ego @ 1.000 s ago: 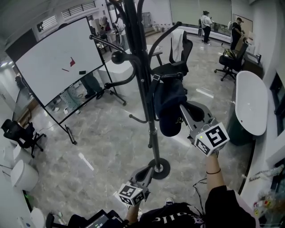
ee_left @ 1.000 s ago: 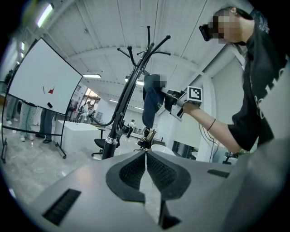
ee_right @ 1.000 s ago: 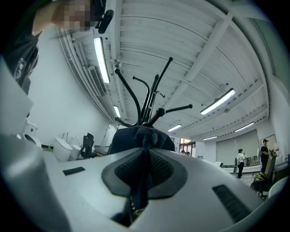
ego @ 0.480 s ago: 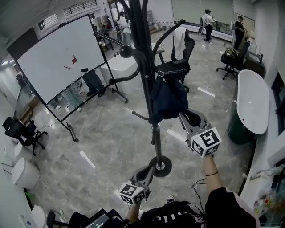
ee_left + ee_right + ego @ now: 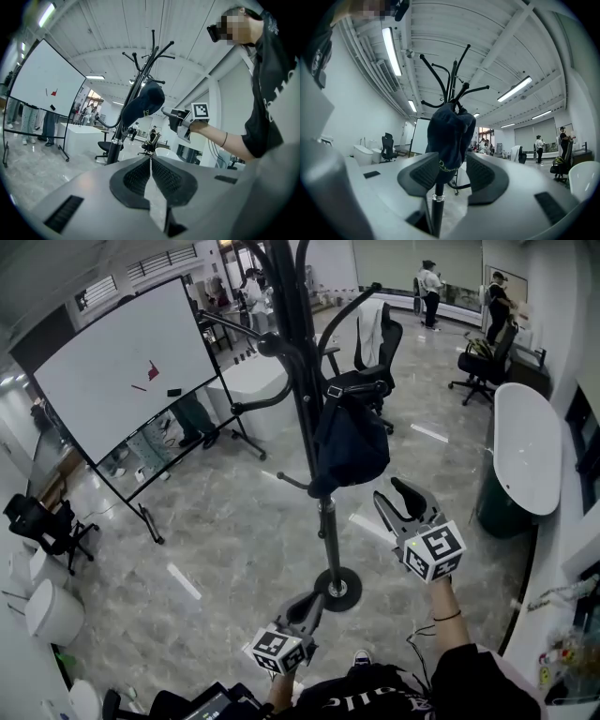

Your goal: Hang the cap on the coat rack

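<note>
A dark navy cap point(image 5: 352, 446) hangs by its back strap from a hook of the black coat rack point(image 5: 305, 399). My right gripper point(image 5: 396, 495) sits just below and in front of the cap, apart from it. Its jaws are opening and nothing is pressed between them. In the right gripper view the cap point(image 5: 450, 136) hangs a little beyond the spread pads of the right gripper point(image 5: 452, 161). My left gripper point(image 5: 315, 598) stays low near the rack's base, shut and empty. The left gripper point(image 5: 151, 161) view shows the cap point(image 5: 143, 105) on the rack and the right gripper point(image 5: 180, 123) beside it.
The rack's round base point(image 5: 337, 590) stands on the marble floor in front of me. A whiteboard on a stand point(image 5: 122, 371) is to the left. An office chair point(image 5: 370, 362) stands behind the rack. A white bathtub point(image 5: 525, 451) is at the right. People point(image 5: 429, 292) stand far back.
The right gripper has let go of the cap and drawn back and down toward me. The cap now hangs free on the hook. The left gripper has not moved.
</note>
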{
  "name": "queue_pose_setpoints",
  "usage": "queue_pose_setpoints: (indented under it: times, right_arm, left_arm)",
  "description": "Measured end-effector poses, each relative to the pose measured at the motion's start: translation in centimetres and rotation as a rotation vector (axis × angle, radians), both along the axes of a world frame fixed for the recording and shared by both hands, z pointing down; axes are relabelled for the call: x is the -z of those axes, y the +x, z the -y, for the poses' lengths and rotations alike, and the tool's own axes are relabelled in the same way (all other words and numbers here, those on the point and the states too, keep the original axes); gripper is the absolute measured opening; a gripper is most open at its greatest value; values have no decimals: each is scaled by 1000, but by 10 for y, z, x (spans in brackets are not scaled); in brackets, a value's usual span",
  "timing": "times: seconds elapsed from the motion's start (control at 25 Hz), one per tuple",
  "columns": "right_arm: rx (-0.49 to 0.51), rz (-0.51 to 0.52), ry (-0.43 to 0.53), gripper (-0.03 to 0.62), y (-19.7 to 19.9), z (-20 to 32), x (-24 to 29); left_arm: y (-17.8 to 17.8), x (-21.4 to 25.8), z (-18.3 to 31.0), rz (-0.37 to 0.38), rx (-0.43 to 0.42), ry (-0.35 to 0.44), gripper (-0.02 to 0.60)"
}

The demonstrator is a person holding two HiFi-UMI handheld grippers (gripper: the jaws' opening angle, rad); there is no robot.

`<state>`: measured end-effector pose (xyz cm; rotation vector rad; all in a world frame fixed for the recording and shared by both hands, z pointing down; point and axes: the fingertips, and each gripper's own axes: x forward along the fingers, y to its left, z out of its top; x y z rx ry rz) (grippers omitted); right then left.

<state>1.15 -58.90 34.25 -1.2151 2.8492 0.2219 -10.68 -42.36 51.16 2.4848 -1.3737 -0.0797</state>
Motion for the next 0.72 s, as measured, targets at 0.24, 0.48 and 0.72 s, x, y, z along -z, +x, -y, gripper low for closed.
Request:
queue_pose_setpoints:
  times: [0.24, 0.48, 0.72]
  right_arm:
    - [0, 31, -64, 166, 4, -35, -20]
    - [15, 27, -94, 159, -4, -77, -36]
    - [29, 14, -143, 78, -19, -130, -59]
  left_arm:
    - [6, 5, -19, 1, -37, 5, 0]
    - [7, 3, -39, -1, -68, 12, 0]
    - [7, 3, -64, -7, -99, 19, 0]
